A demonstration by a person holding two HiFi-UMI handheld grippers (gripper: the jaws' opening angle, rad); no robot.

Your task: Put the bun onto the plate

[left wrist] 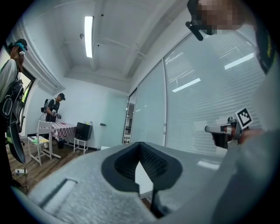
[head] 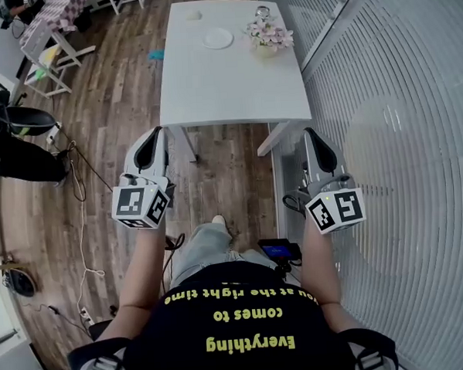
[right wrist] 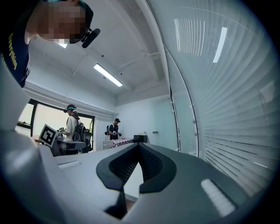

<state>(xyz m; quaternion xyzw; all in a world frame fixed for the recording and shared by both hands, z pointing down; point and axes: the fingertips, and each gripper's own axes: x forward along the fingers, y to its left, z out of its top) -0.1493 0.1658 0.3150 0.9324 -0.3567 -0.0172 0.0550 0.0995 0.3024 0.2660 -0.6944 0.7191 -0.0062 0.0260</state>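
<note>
The left tongs (left wrist: 140, 145) were pressed together at the tips, with nothing pinched between the ribbed pads. The right tongs (right wrist: 139, 145) were closed tip to tip as well and held nothing. In the head view both pairs pointed level towards the surface, the left tongs (head: 158, 133) at the left and the right tongs (head: 310, 133) at the right. Each pair had its marker cube (head: 142, 206) at the rear, over the person's forearm. Both tips were short of the white surface (head: 234, 87), whose near edge lay just ahead of them.

On that surface, towards its far end, sat the plate (head: 218, 39), white, round and bare. A small pale lump that seemed to be the bun (head: 195, 15) lay beyond the plate near the far left corner, apart from it; it was too small to make out clearly. A bunch of pink and white flowers (head: 268, 36) stood to the right of the plate, near the right edge.

Under everything ran a wooden floor (head: 127, 108), with dark cables trailing at the left. White slatted blinds (head: 397, 102) covered the wall along the right. Far off at the left stood a table with a checked cloth (left wrist: 61, 127), with a person (left wrist: 53, 107) beside it.
</note>
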